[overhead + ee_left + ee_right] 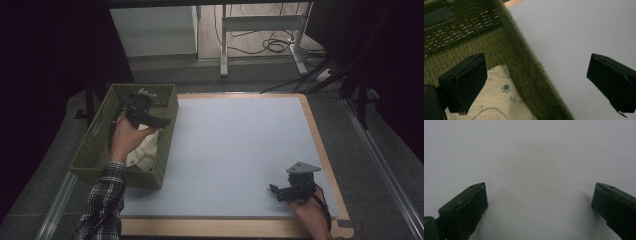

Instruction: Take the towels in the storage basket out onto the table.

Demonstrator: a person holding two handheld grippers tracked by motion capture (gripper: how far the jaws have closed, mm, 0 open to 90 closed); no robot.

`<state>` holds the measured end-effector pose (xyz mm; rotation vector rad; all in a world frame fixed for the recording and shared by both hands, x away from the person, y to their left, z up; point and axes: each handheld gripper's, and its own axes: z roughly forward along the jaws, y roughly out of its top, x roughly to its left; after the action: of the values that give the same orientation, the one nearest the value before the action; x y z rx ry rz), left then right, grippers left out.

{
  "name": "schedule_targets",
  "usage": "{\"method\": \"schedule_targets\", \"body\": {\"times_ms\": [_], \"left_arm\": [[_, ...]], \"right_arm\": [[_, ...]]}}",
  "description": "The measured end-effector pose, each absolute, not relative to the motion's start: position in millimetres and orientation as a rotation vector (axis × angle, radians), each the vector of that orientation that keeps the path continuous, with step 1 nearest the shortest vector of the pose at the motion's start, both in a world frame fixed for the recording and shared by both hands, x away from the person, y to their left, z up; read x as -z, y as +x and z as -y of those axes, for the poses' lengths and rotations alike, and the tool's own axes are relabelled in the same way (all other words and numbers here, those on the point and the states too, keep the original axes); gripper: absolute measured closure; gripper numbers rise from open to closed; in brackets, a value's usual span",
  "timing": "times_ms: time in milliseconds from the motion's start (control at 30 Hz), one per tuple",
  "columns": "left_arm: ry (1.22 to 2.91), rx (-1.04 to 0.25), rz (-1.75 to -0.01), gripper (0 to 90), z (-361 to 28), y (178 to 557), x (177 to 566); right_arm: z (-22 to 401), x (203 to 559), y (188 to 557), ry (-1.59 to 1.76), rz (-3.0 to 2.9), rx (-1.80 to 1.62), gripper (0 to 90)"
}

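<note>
A green woven basket [100, 150] stands at the table's left edge with a cream cloth [144, 152] lying in it. My left gripper [162, 121] hovers over the basket's right wall, open, one jaw above the cloth [499, 100] and the other above the mat [579, 32]. The basket wall [524, 65] runs between its jaws, with nothing held. My right gripper [274, 190] sits low over the pale blue-grey mat [235, 155] near the front right, open, pointing left. Between its jaws lies bare mat [536, 170].
A dark object [159, 100] lies in the basket's far end. The mat rests on a wooden table [320, 145] with its edge showing at right and front. Table legs and cables [270, 45] stand on the floor beyond.
</note>
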<state>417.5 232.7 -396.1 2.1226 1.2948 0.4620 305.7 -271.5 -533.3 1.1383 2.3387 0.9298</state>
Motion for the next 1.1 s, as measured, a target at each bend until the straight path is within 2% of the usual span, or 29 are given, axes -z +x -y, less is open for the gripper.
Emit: {"method": "schedule_targets", "body": {"times_ms": [267, 500, 1100], "left_arm": [[2.105, -0.467, -1.402, 4.0, -265.2, 425.0, 414.9], [2.127, -0.407, -1.495, 2.9, -285.5, 433.9, 443.0], [2.303, -0.217, -1.698, 3.4, -290.9, 461.2, 497.1]], "right_arm": [[271.5, 533.3, 305.7, 1.138, -2.339, -0.930, 0.3], [271.4, 533.3, 305.8, 1.138, -2.339, -0.930, 0.3], [271.4, 533.3, 305.8, 1.138, -2.338, -0.931, 0.3]]}}
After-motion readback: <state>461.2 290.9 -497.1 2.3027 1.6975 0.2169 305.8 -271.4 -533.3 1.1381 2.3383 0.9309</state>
